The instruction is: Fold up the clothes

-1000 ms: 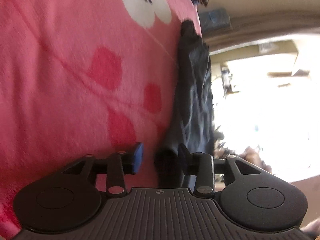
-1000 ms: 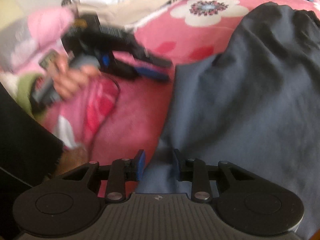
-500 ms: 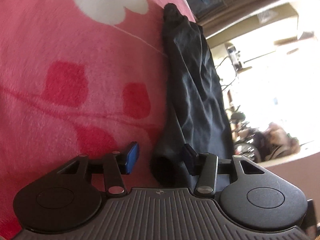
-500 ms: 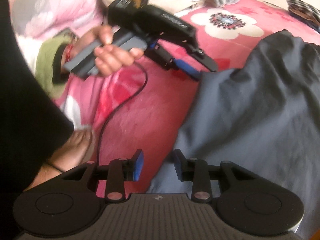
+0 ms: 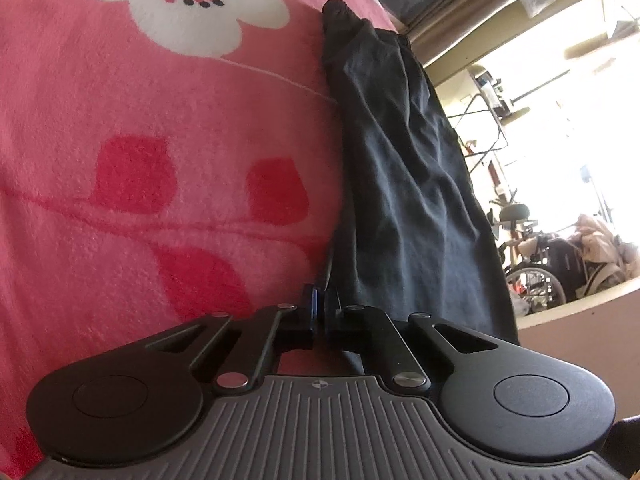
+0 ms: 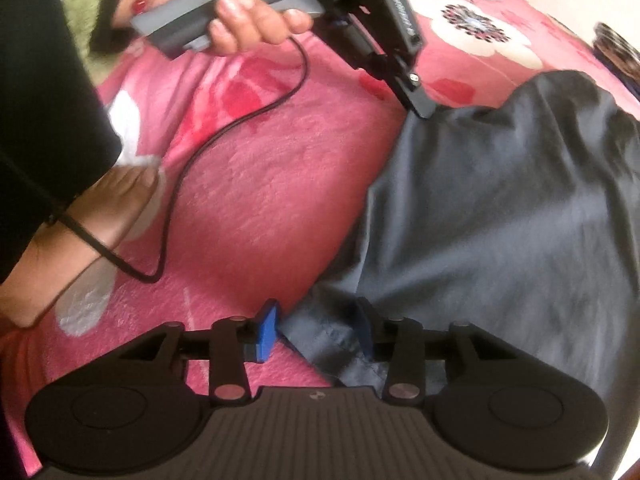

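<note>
Dark garment (image 6: 500,220) spread on pink floral blanket (image 5: 160,160), right of bare blanket area. Left hand-held gripper (image 5: 320,306) clenched on garment's near left edge, pads pressed together over fabric. Right hand-held gripper (image 6: 316,330) released, blue pads (image 6: 266,330) apart, straddling garment's near corner. Black cable (image 6: 200,152) draped across blanket.

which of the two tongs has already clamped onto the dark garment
The left tongs: their jaws are shut on the dark garment's edge. The right tongs are open, blue pads apart, straddling its corner.
</note>
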`<state>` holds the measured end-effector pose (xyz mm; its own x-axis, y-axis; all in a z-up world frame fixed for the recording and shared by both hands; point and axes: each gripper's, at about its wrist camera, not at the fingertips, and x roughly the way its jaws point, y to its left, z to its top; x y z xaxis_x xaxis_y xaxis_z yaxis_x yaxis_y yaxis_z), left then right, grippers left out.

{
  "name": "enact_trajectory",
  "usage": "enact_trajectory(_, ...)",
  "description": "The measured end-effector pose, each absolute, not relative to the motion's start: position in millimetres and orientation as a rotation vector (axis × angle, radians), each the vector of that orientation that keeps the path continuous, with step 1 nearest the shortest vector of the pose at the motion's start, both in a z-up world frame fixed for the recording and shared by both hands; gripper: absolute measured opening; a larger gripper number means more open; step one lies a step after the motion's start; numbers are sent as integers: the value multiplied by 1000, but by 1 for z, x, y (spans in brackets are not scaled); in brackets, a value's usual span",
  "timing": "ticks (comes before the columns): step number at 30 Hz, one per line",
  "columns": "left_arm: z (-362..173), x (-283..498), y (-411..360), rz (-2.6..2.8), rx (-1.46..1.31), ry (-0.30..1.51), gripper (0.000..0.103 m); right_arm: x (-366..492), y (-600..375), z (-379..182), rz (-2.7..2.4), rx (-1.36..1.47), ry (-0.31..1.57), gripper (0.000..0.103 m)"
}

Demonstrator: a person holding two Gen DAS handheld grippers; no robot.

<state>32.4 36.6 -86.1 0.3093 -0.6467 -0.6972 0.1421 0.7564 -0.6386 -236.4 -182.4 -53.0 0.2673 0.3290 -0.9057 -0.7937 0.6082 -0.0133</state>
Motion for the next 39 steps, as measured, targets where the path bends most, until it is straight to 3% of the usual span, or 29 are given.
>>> enact_trajectory(5,-82,34,37,-544,-608,1184,0,-230,-190,-51,750,-466,1041,11)
enact_trajectory(9,-74,39,35,-539,-695,1194,0,-221,-211,-44,733,-279,1072,9)
enact_trajectory(20,-68,61,-20,-632,-675,1204,0,-206,-296,-57,598,441,1155,8)
enact_trajectory(32,-91,75,-50,-695,-604,1181,1,-215,-339,-92,443,845,1166,8)
enact_trajectory(38,-95,76,-53,-701,-550,1184,3,-218,-341,-82,428,755,1199,20)
enact_trajectory(39,-95,76,-53,-705,-546,1185,3,-219,-338,-74,450,673,1209,30)
